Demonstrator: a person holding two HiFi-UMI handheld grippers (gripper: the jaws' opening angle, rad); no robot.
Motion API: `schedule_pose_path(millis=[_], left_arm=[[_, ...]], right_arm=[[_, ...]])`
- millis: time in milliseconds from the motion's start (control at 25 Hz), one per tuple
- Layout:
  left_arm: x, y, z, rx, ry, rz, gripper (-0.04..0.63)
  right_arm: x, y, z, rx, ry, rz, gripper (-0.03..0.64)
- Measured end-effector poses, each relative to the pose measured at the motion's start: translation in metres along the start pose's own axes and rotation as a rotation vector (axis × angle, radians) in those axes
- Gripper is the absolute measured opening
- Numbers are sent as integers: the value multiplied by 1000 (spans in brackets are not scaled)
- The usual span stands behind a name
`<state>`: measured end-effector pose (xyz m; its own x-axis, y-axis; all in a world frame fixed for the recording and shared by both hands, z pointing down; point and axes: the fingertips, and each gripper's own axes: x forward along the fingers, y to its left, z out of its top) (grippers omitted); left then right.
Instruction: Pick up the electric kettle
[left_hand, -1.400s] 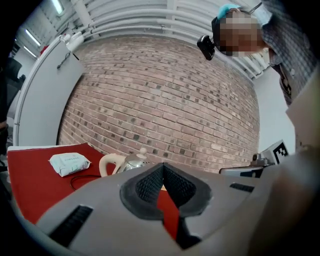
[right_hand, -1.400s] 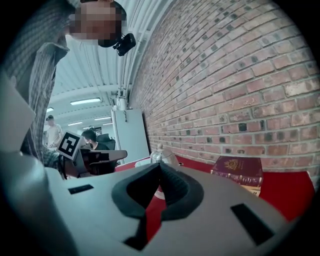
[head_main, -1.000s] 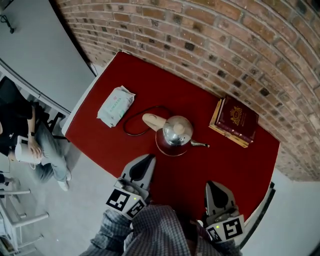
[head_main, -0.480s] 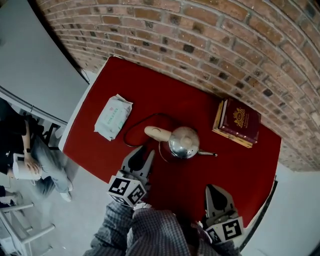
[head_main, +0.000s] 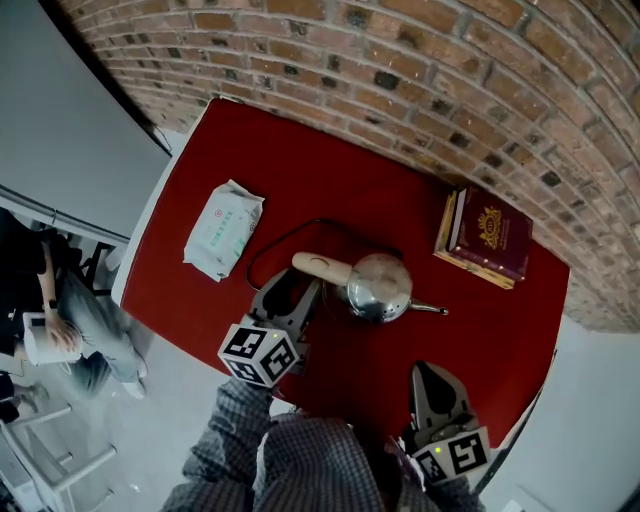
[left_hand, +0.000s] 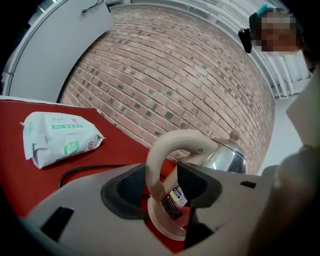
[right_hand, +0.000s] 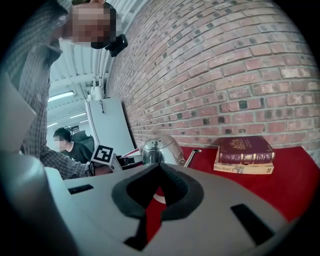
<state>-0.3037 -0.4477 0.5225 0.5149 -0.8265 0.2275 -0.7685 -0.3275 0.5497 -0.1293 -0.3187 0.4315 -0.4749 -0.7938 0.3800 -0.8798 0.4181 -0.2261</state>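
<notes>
A steel electric kettle (head_main: 380, 288) with a cream handle (head_main: 322, 266) stands on its base in the middle of the red table (head_main: 340, 190), spout to the right. My left gripper (head_main: 292, 290) is at the handle. In the left gripper view the handle loop (left_hand: 170, 145) stands between the jaws, which are opening around it, with a gap beside the left pad. The kettle body (left_hand: 227, 157) shows just behind. My right gripper (head_main: 432, 375) hangs shut over the table's near edge, well short of the kettle (right_hand: 159, 149), with nothing in it.
A pack of wet wipes (head_main: 222, 230) lies at the left of the table and a maroon book (head_main: 488, 236) at the back right. The kettle's black cord (head_main: 270, 245) loops behind the handle. A brick wall backs the table. A seated person (head_main: 40, 300) is at the far left.
My left gripper has moved forward to the kettle's handle and its jaws have gone from shut to wide around it. The right gripper stays shut at the near edge.
</notes>
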Motion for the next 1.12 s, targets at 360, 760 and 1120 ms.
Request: schedule_pose_path(millis=[360, 760, 1120], left_arm=[[20, 16, -6, -13, 6, 42, 189], [30, 15, -5, -29, 1, -4, 135], [30, 15, -6, -12, 22, 6, 132]], right_arm=[[3, -5, -11, -14, 23, -30, 8], [26, -33, -39, -45, 15, -123, 8], [56, -58, -34, 355, -217, -151, 46]])
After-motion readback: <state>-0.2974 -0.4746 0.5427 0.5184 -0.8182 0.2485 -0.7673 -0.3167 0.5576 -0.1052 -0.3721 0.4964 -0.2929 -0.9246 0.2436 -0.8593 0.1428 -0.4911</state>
